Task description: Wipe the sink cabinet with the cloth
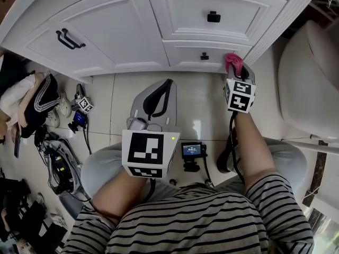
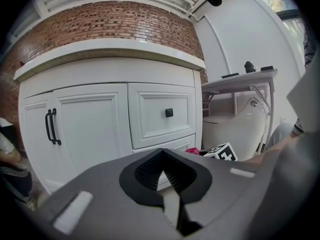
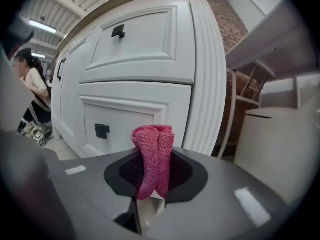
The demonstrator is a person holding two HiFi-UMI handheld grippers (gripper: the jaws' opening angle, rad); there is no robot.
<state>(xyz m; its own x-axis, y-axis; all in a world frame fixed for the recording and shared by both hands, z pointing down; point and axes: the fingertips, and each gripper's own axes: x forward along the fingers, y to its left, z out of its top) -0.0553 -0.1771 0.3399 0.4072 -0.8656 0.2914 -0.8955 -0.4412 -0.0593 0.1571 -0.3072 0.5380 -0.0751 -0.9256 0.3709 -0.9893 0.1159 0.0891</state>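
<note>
The white sink cabinet [image 1: 122,30] fills the top of the head view, with black door handles [image 1: 69,39] and two drawer knobs. My right gripper [image 1: 237,70] is shut on a folded pink cloth [image 1: 233,62], which is held close to the right end of the lower drawer [image 1: 204,56]. In the right gripper view the cloth [image 3: 152,144] stands upright out of the jaws, a short way in front of the lower drawer [image 3: 125,119]. My left gripper [image 1: 167,84] hangs lower over the floor, shut with nothing in it, and points at the cabinet [image 2: 90,129].
A white toilet [image 1: 310,83] stands right of the cabinet. Cables, shoes and bags [image 1: 58,157] clutter the floor at the left. A small device with a screen [image 1: 192,151] lies between the person's knees. Another person [image 3: 32,91] stands far left.
</note>
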